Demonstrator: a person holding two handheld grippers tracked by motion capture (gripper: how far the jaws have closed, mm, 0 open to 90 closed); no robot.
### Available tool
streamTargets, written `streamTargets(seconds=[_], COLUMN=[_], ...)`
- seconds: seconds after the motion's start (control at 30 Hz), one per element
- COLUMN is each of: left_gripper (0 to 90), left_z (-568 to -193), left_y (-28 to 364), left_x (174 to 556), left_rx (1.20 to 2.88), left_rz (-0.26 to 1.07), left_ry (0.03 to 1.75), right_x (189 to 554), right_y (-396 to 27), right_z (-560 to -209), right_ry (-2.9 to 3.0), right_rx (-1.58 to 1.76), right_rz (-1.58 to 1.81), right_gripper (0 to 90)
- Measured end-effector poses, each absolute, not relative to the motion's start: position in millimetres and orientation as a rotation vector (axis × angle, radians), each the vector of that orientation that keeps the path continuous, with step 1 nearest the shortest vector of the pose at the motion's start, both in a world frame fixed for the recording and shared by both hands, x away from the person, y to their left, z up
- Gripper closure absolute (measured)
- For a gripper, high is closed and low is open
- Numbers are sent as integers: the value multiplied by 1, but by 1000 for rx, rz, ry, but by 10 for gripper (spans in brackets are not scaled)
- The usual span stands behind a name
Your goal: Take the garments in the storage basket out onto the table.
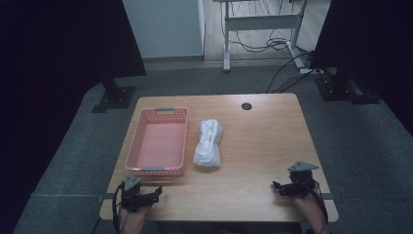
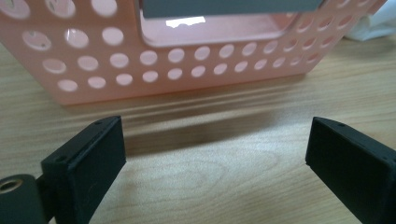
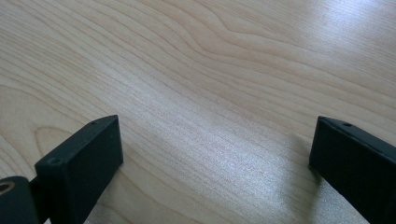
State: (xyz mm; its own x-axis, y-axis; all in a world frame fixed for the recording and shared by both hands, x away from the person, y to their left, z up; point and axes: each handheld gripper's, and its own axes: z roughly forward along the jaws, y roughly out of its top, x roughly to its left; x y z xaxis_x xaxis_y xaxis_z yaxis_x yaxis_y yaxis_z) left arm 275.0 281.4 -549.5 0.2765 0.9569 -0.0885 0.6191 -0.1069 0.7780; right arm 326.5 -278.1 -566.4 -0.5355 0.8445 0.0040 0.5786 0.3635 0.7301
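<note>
Grey carpet surrounds a pale wooden counter (image 1: pixel 263 146), with dark panels on either side and a desk frame with loose cables at the far end of the room. A pink perforated basket (image 1: pixel 159 142) stands on the left half of the counter, empty, with a grey handle at each short end. A white bundle (image 1: pixel 208 143), apparently a crumpled plastic bag or cloth, lies just right of the basket, close to its long wall but apart from it.

The left tongs (image 1: pixel 157 191) rest at the near left edge, jaws spread wide and holding nothing; the left gripper view faces the basket's near wall (image 2: pixel 177 60). The right tongs (image 1: pixel 276 187) rest at the near right edge, likewise released, well apart from the bundle, over bare wood.

Handling judgement: the bundle looks light, soft and compliant, with no fragile parts. It will sag and may slip if pinched by a loose fold. Grip across the gathered middle, where the material is thickest.
</note>
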Motion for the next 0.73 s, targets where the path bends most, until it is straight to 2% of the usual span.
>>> streamTargets(seconds=[0.33, 0.73], left_gripper=[43, 33], left_z=[-560, -560], left_y=[277, 269], left_x=[275, 275], left_rx=[1864, 1930], left_rz=[580, 633], left_ry=[1460, 1465], right_x=[326, 326], right_y=[-278, -278], right_z=[-566, -566], right_ry=[2258, 2258], right_rx=[1245, 1245], right_rz=[982, 983], right_gripper=[22, 22])
